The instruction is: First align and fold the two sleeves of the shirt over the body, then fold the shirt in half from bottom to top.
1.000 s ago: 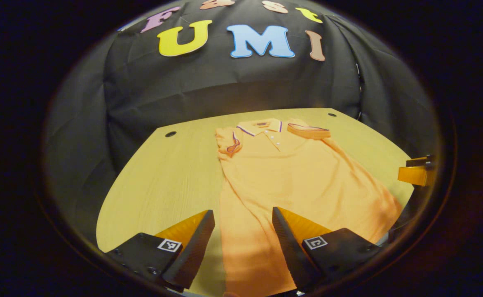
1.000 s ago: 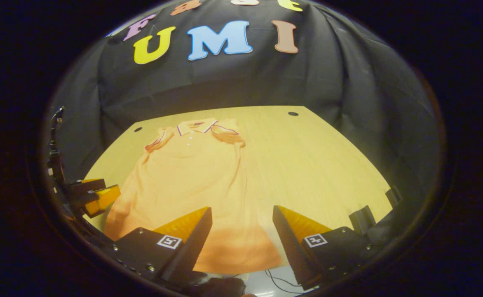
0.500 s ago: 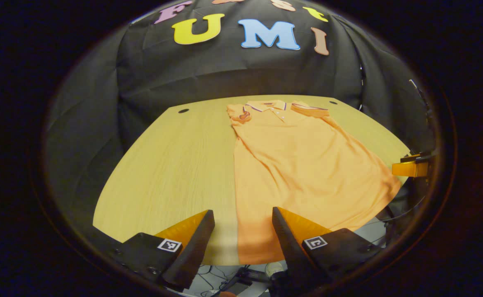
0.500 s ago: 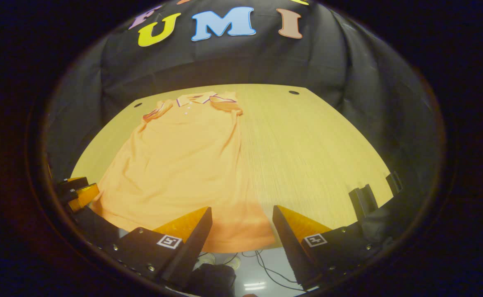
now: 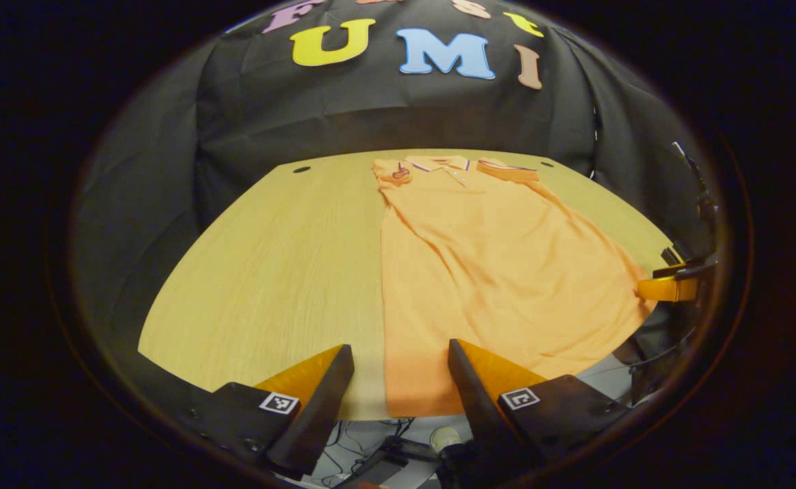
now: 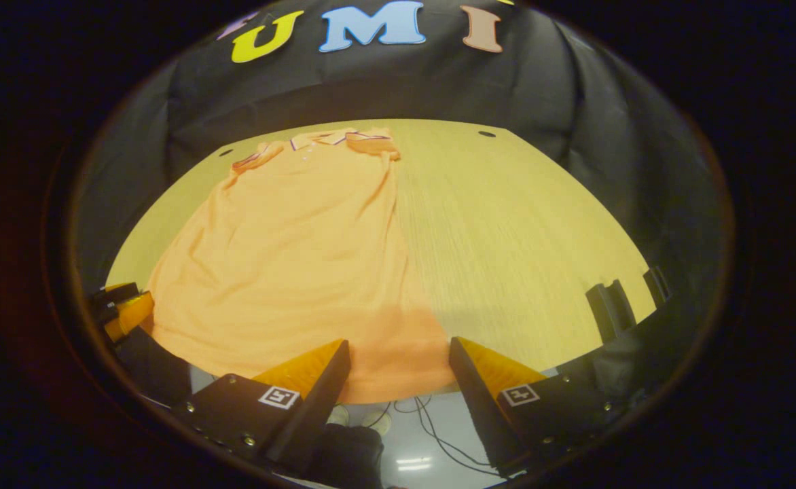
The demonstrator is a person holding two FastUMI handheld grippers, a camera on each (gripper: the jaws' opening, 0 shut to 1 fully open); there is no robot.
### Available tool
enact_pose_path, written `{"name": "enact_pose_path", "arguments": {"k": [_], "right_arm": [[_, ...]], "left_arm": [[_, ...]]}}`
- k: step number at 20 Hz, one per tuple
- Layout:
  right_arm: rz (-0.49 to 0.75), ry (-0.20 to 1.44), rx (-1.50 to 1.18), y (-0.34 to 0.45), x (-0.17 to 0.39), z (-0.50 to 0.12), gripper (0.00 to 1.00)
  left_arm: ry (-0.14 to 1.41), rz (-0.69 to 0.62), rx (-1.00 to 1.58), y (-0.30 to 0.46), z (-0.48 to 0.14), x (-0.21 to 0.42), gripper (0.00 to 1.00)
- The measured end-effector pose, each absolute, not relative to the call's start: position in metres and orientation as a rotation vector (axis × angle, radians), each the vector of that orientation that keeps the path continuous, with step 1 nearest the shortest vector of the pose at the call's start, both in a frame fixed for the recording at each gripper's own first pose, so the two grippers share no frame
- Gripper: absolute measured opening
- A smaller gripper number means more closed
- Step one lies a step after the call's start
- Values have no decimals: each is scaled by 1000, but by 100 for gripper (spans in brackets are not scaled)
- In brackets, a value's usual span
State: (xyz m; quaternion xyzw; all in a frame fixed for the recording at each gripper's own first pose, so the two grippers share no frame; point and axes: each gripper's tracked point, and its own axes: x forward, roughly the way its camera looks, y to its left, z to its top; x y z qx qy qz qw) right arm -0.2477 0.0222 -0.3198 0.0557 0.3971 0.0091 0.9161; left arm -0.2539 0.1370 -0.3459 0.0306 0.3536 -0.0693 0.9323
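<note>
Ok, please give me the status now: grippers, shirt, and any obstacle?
Left gripper open, right gripper open, both at the near hem. Shirt flat on the table, sleeves folded in. Nothing on the shirt.

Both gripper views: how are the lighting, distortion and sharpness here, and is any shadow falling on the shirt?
Left gripper view: warm light, strong fisheye bowing of the table; the shirt reads sharp, with a darker band at its near hem. Right gripper view: same bowing; a soft shadow covers the shirt's near hem, and light reflects off the floor below the table edge.
</note>
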Motion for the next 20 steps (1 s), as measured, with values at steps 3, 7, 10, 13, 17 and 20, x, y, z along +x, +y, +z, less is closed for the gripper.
{"name": "enact_pose_path", "arguments": {"k": [3, 7, 10, 13, 17, 20], "right_arm": [[35, 808, 134, 25, -246, -323, 92], [46, 804, 161, 32, -243, -321, 53], [46, 793, 158, 35, -240, -320, 27], [47, 802, 168, 39, -241, -321, 4], [111, 810, 234, 48, -242, -315, 0], [146, 758, 248, 45, -237, -291, 0]], "left_arm": [[711, -127, 59, 134, -347, -255, 94], [716, -149, 62, 117, -348, -259, 71], [704, -128, 37, 106, -349, -258, 15], [747, -104, 20, 105, -350, -258, 8], [798, -50, -82, 110, -344, -253, 7], [770, -43, -94, 106, -321, -249, 6]]}}
